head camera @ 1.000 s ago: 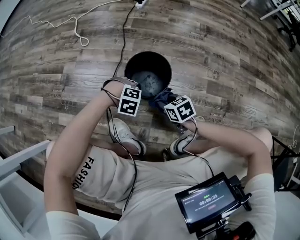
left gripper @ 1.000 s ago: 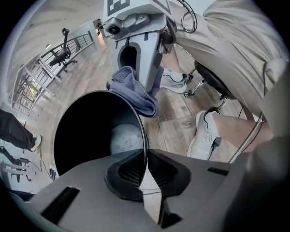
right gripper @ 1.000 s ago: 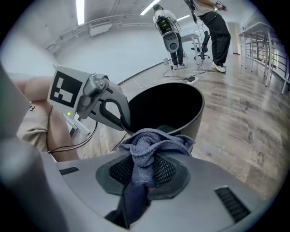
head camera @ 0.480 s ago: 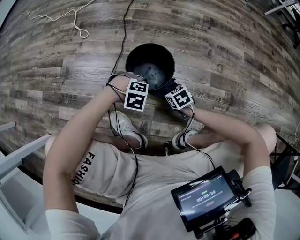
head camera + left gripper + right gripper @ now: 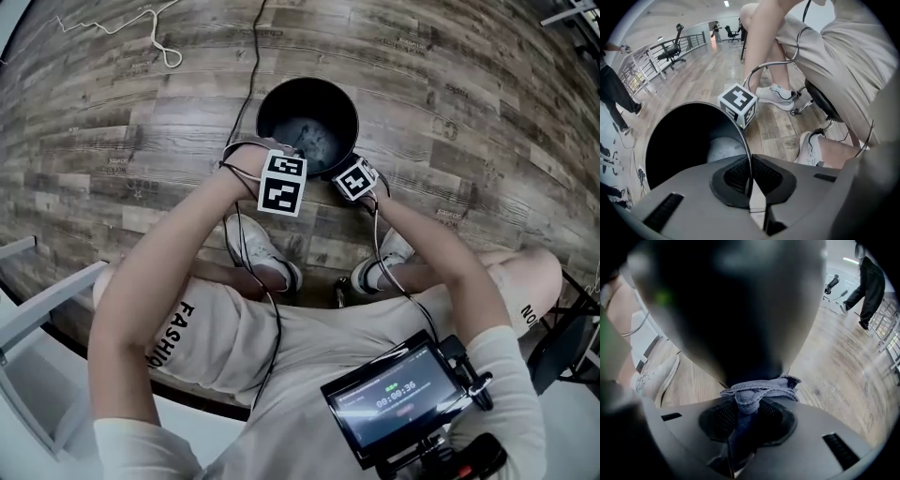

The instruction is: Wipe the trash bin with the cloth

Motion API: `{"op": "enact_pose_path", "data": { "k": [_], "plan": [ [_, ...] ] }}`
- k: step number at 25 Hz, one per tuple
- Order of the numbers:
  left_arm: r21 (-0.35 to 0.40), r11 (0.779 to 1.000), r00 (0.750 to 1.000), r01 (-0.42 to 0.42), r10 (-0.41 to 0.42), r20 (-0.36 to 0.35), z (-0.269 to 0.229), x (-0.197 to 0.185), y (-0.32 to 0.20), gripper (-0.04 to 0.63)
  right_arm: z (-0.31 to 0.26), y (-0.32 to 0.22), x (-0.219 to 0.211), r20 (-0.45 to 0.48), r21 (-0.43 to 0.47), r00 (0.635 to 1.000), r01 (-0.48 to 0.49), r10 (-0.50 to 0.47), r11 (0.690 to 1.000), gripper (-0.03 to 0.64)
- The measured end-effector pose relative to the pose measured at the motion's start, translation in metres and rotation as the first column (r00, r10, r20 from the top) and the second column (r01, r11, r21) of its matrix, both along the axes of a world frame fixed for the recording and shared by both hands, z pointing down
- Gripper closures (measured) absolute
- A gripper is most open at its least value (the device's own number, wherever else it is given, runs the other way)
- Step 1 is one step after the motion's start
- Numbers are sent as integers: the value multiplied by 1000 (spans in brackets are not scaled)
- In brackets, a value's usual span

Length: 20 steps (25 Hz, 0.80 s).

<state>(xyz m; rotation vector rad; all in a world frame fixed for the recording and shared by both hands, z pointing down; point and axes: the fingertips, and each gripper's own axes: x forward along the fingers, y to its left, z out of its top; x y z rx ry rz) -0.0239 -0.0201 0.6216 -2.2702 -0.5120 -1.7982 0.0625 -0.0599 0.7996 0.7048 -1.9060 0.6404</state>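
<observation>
Jaws of my left gripper (image 5: 750, 187) pinched on the bin (image 5: 679, 140) rim, my right gripper (image 5: 745, 427) clamping the cloth (image 5: 752, 397) against the bin's side

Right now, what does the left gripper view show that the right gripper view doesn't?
Only the left gripper view: the left gripper shut on the trash bin's thin rim, the bin's open inside with its pale bottom, and the marker cube of the other gripper just outside the rim. Only the right gripper view: the right gripper shut on the grey cloth, which is bunched against the bin's dark outer wall. Both: the bin, the wooden floor and a white shoe.
</observation>
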Motion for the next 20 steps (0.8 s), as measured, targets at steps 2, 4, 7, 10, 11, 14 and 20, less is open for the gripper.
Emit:
{"op": "enact_pose_path", "data": {
  "k": [2,4,7,10,11,14,20],
  "plan": [
    [-1,1000,1000,8,-8,-1,0,1,0,575,12,4,0,-18,-47,998,53,-54,997,537],
    [0,1000,1000,17,-17,-2,1,1,0,575,16,5,-4,-6,-56,993,114,-115,992,536],
    [-3,1000,1000,31,-31,0,0,0,0,575,5,11,-2,13,-74,993,114,-114,991,537],
    [-13,998,998,63,-63,5,-1,3,0,575,-18,25,1,74,-109,994,93,-85,990,536],
    [-15,997,997,80,-79,6,-1,6,0,575,-30,30,1,101,-115,992,88,-76,990,537],
    [-11,990,990,141,-141,6,-1,13,1,575,-77,41,2,177,-105,981,95,-75,990,537],
    [-49,955,951,293,-296,-90,-12,39,3,569,-166,42,8,240,-8,967,92,-88,996,537]
  ]
}}
